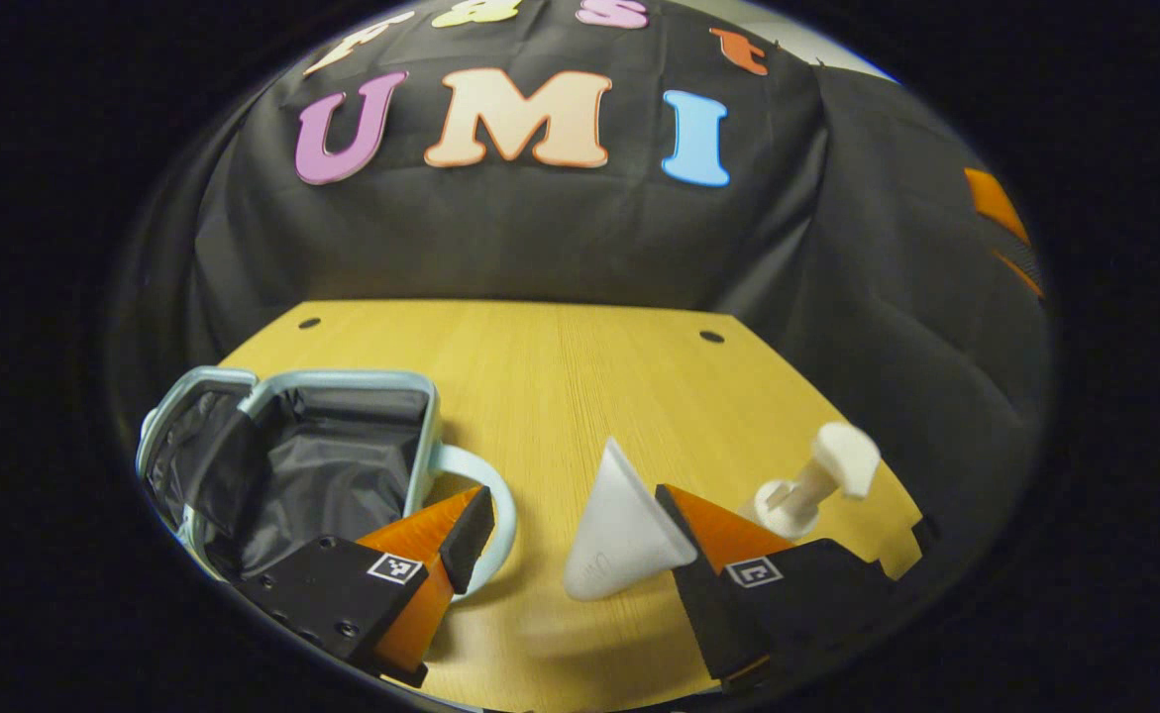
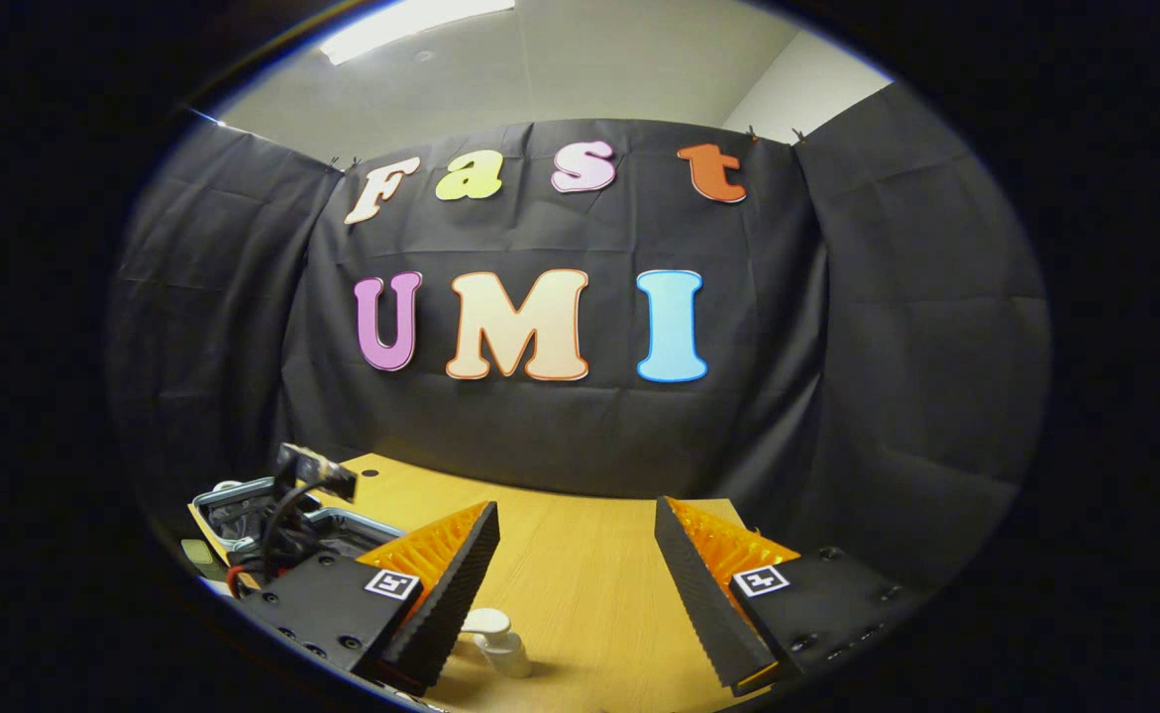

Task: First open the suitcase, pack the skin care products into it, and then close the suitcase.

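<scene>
Left gripper (image 1: pixel 580 535) open, tube (image 1: pixel 619 530) partly hidden.

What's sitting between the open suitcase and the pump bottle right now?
In the left gripper view, a white tube stands between suitcase and pump bottle; otherwise bare table.

The bench (image 1: pixel 580 396) is pale wood with fine straight grain and a smooth, low-sheen finish. The suitcase (image 1: pixel 421 396) has a smooth, hard-looking shell rim with a slight gloss, and its lining (image 1: pixel 332 465) is thin dark cloth, crinkled and faintly shiny. The white tube (image 1: pixel 619 525) looks like matt, soft plastic. The pump bottle (image 1: pixel 807 485) is smooth white plastic with a light sheen. The booth wall (image 2: pixel 837 347) is matt black cloth, creased in folds.
</scene>
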`<move>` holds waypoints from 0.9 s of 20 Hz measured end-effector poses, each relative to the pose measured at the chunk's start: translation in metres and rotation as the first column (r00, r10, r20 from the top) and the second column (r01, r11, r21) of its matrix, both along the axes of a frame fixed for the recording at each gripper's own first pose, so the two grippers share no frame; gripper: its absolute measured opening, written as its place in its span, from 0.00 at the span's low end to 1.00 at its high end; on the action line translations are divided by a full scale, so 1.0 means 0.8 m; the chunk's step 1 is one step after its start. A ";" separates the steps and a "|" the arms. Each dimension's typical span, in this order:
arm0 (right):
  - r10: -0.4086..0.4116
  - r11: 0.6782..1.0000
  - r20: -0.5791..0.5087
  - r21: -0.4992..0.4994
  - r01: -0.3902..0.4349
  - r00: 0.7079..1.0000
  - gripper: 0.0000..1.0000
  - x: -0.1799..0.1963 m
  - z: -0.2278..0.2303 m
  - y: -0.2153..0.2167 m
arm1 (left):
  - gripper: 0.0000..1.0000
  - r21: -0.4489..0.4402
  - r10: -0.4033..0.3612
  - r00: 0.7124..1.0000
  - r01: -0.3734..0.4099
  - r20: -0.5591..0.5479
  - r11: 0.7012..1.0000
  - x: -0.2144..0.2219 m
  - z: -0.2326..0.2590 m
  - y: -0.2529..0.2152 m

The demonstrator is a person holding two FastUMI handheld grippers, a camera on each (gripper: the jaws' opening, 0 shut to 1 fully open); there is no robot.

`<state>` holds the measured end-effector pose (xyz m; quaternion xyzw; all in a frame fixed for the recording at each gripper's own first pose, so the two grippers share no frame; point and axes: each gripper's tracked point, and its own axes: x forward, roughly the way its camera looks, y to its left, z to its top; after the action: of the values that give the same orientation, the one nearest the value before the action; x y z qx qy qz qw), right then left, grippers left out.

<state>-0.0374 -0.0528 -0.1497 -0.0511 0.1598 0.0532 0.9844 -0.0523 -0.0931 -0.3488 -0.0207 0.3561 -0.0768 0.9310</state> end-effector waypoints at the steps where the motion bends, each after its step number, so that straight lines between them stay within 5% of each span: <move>1: 0.007 1.000 -0.001 -0.001 -0.007 1.000 0.99 0.001 -0.001 0.004 | 0.89 -0.006 -0.008 1.000 0.008 -0.015 1.000 -0.001 -0.008 -0.003; 2: 0.016 1.000 -0.001 0.000 -0.016 1.000 0.99 -0.001 -0.004 0.008 | 0.85 -0.001 -0.015 1.000 0.015 -0.020 1.000 -0.003 -0.015 -0.005; 6: 0.067 0.998 -0.009 -0.019 -0.067 0.998 0.99 -0.005 -0.023 0.030 | 0.32 0.052 -0.074 0.996 0.076 -0.040 0.996 -0.006 -0.026 -0.011; 7: 0.075 0.997 -0.014 -0.024 -0.075 0.997 0.99 -0.005 -0.029 0.034 | 0.27 0.027 -0.088 0.995 0.089 -0.039 0.996 -0.005 -0.021 -0.018; 18: 0.070 0.997 -0.181 0.025 -0.066 0.981 0.99 -0.016 -0.168 0.062 | 0.21 0.040 -0.060 0.996 0.058 0.066 0.998 0.014 0.122 0.044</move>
<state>-0.0500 -0.0030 -0.2840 -0.0420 0.2466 0.0927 0.9638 -0.0412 -0.0576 -0.2512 0.0103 0.3263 -0.0980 0.9401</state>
